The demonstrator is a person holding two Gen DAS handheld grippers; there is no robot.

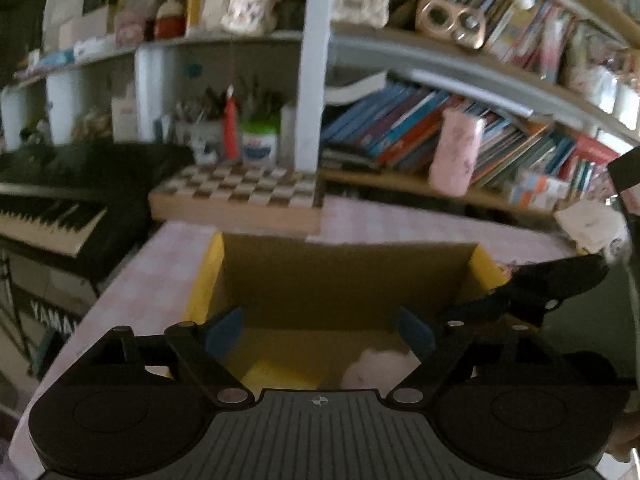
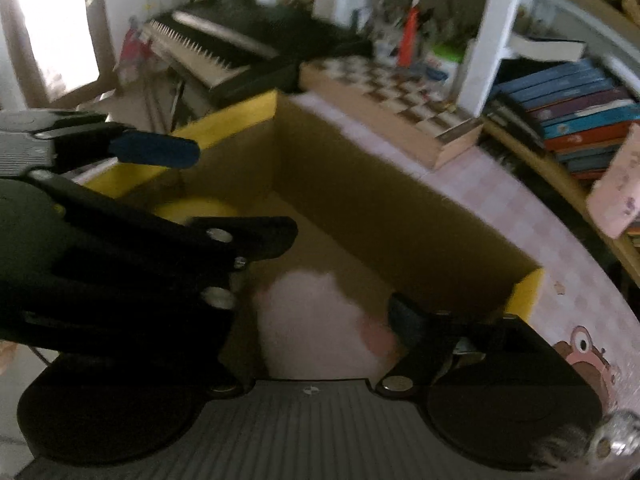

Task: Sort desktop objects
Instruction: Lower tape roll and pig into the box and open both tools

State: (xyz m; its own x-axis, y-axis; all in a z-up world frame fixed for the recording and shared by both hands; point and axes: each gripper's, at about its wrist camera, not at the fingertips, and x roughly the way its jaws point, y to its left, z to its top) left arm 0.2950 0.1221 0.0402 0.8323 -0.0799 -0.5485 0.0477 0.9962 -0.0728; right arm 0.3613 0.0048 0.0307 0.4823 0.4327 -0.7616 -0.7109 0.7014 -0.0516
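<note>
An open cardboard box with yellow flaps (image 1: 352, 268) (image 2: 384, 220) stands on the pink checked table (image 1: 400, 220) (image 2: 520, 216). A pink-and-white plush toy (image 1: 376, 368) (image 2: 320, 320) lies in the box, beside something yellow (image 1: 280, 374) (image 2: 192, 208). My left gripper (image 1: 320, 334) is open and empty above the box's near side; its blue fingertip (image 2: 154, 152) also shows in the right wrist view. My right gripper (image 2: 324, 280) is open above the plush toy, not gripping it; its arm (image 1: 552, 284) shows at the box's right edge in the left wrist view.
A wooden chessboard (image 1: 240, 192) (image 2: 400, 96) lies behind the box. An electric piano (image 1: 52, 216) (image 2: 224, 48) stands to the left. Shelves of books (image 1: 440, 132) (image 2: 572, 112), pen pots (image 1: 256, 140) and a pink case (image 1: 456, 148) (image 2: 620, 184) line the back. A cartoon print (image 2: 584, 356) marks the tablecloth.
</note>
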